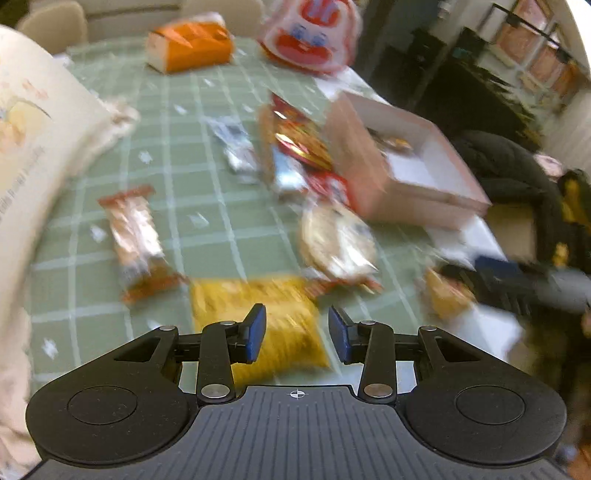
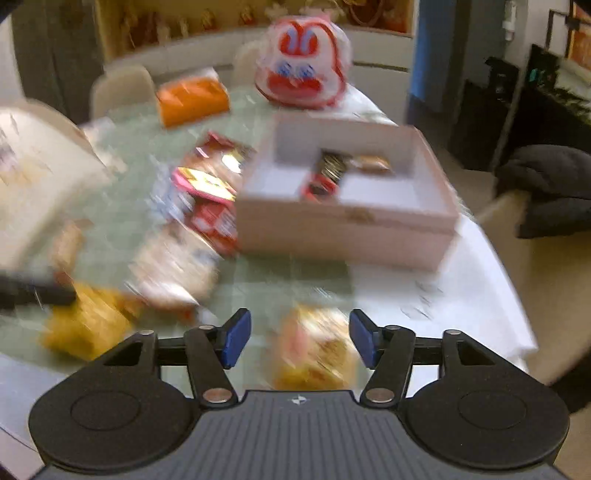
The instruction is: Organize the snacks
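Note:
In the left wrist view my left gripper (image 1: 297, 336) is open over a yellow snack bag (image 1: 266, 314) lying on the green checked tablecloth (image 1: 192, 192); its blue pads touch nothing. In the right wrist view my right gripper (image 2: 300, 338) is open, and a yellow-orange packet (image 2: 317, 347) lies on the table between and below its pads, not pressed. A white box with compartments (image 1: 436, 192) (image 2: 347, 229) stands at the right with a few wrapped snacks (image 2: 328, 173) in its middle slot. Loose snack packets (image 1: 295, 147) (image 2: 207, 192) lie left of the box. Both views are blurred.
A round biscuit packet (image 1: 336, 240) and a brown-white packet (image 1: 136, 236) lie nearby. An orange box (image 1: 188, 46) (image 2: 192, 96) and a red-and-white face bag (image 1: 310, 33) (image 2: 303, 62) stand at the back. A big cream bag (image 1: 37, 147) fills the left. The table edge (image 2: 509, 295) runs at the right.

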The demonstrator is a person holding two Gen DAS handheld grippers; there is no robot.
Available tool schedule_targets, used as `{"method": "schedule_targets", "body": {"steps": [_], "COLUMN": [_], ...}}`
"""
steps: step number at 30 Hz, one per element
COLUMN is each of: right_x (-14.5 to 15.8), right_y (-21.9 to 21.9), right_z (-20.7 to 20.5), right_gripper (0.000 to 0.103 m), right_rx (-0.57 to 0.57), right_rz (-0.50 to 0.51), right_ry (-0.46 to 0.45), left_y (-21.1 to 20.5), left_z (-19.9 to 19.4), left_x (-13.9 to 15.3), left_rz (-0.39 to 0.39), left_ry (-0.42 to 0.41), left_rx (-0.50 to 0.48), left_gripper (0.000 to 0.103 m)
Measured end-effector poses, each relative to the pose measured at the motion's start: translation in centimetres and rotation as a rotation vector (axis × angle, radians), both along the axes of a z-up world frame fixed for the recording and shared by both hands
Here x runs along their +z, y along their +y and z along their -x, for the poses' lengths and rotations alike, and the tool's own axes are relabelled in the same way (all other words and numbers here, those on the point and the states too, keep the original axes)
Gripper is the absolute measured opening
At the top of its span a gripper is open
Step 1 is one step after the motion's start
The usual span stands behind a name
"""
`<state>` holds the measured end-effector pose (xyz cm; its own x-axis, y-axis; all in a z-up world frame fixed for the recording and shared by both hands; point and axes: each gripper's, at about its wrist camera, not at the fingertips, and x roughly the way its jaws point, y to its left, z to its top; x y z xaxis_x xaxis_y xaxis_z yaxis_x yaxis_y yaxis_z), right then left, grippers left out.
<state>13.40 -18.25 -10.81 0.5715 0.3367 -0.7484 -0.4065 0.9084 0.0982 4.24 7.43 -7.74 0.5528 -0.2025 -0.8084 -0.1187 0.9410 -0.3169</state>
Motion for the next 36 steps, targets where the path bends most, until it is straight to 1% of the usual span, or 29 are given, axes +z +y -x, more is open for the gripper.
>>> {"method": "schedule_targets", "body": {"steps": [2,3,5,8,9,11,13,15,16,18,20,22,25,27,31,33,35,36], "right_x": [0.8,0.9,0.5,-0.2,-0.3,-0.9,-1.7,-2.5,-2.5,-2.4,-2.3,-2.2,-2.2,-2.0,-1.1,-0.5,0.1,0.3], "right_y": [0.9,1.8,4.1,7.7,8.6,10.2,11.7,12.2,12.0,11.4,10.6,9.7,8.2,7.3,5.5,4.5,3.3,2.7], "right_z": [-0.7,-1.3,-2.2,-3.4,-3.6,-4.0,-4.4,-4.1,-3.6,-2.7,-1.8,-0.7,1.1,2.6,4.1,4.6,4.9,4.9], "right_gripper": [0.076,0.076,0.076,0.076,0.076,0.076,0.076,0.076,0.076,0.071,0.065,0.063,0.063,0.063,0.064,0.068,0.073,0.073], "right_rx": [0.034,0.056,0.08,0.052,0.055,0.077,0.109,0.126,0.127,0.141,0.155,0.166,0.176,0.191,0.215,0.193,0.154,0.124], "right_rz": [-0.091,-0.124,-0.129,-0.072,-0.071,-0.068,-0.025,0.013,0.017,0.021,0.024,0.049,0.076,0.068,-0.072,-0.11,-0.116,-0.108], "right_ry": [0.015,0.027,0.036,0.031,0.031,0.038,0.067,0.092,0.077,0.083,0.088,0.078,0.068,0.074,0.15,0.14,0.102,0.086], "left_y": [-0.9,-1.3,-2.3,-2.1,-1.7,-0.1,1.6,3.2,3.9,5.0,5.1,5.0,4.2,3.5,1.1,0.2,-0.5,-1.0], "left_z": [0.6,0.8,1.2,1.1,1.1,1.2,1.1,1.0,1.0,0.9,0.5,0.5,0.7,0.5,-0.7,-1.0,-1.3,-1.4], "left_x": [-0.4,-0.7,-1.7,-3.0,-3.2,-3.5,-3.5,-3.3,-3.3,-3.2,-3.2,-3.0,-1.8,-1.0,-0.9,-1.1,-1.6,-1.9], "left_rz": [0.041,0.049,0.051,0.05,0.049,0.041,0.023,0.009,0.008,0.012,0.03,0.035,0.051,0.064,0.076,0.075,0.083,0.087], "left_ry": [0.027,0.04,0.073,0.117,0.12,0.124,0.126,0.124,0.121,0.117,0.116,0.105,0.042,0.0,-0.009,-0.006,0.006,0.015], "left_rx": [-0.062,-0.086,-0.099,-0.029,0.0,0.075,0.147,0.221,0.25,0.296,0.307,0.303,0.303,0.281,0.173,0.147,0.127,0.111], "left_gripper": [0.042,0.042,0.042,0.039,0.039,0.039,0.038,0.039,0.038,0.038,0.038,0.038,0.038,0.038,0.038,0.038,0.038,0.038]}}
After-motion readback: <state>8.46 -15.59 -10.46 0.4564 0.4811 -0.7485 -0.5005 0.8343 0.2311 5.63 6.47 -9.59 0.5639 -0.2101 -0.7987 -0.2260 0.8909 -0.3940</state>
